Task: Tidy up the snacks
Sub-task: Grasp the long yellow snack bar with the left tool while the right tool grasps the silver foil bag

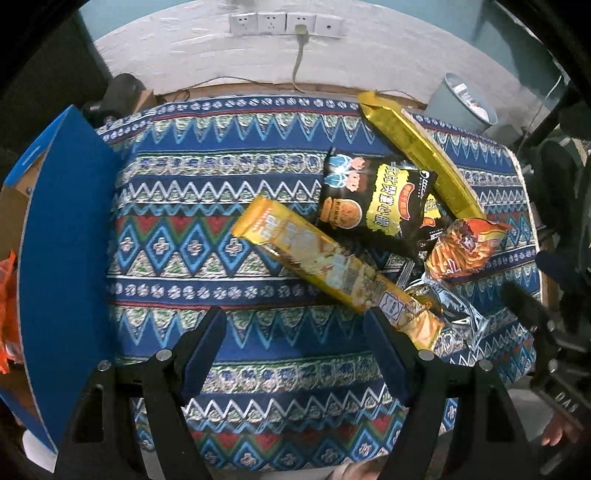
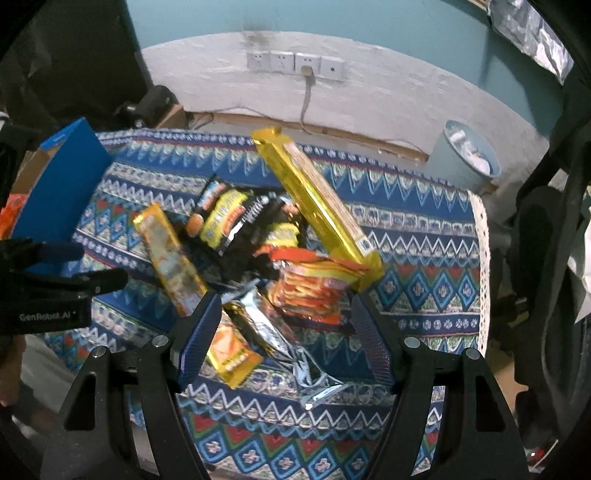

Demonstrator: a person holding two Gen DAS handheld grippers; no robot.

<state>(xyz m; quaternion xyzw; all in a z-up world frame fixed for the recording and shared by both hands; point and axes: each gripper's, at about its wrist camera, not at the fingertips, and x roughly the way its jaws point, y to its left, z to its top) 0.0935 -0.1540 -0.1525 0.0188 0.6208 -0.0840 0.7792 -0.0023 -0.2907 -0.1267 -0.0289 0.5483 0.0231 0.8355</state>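
Note:
A pile of snacks lies on the patterned tablecloth [image 1: 221, 177]. A long yellow cracker pack [image 1: 332, 266] lies slantwise just ahead of my left gripper [image 1: 295, 339], which is open and empty. Behind it are a black snack bag [image 1: 373, 195], a long gold pack [image 1: 421, 155], an orange bag [image 1: 461, 251] and a silver bag [image 1: 450, 306]. My right gripper [image 2: 284, 332] is open and empty, its fingers on either side of the silver bag [image 2: 280, 332] and orange bag [image 2: 314, 291]. The gold pack [image 2: 317, 199], black bag [image 2: 229, 218] and yellow pack [image 2: 173, 266] lie beyond.
A blue cardboard box [image 1: 62, 236] stands open at the table's left edge, with an orange bag [image 1: 7, 314] inside. It also shows in the right wrist view [image 2: 62, 181], with the left gripper [image 2: 66, 280] in front. A pale bin [image 1: 465, 103] stands behind the table. Wall sockets [image 1: 284, 24] are on the wall.

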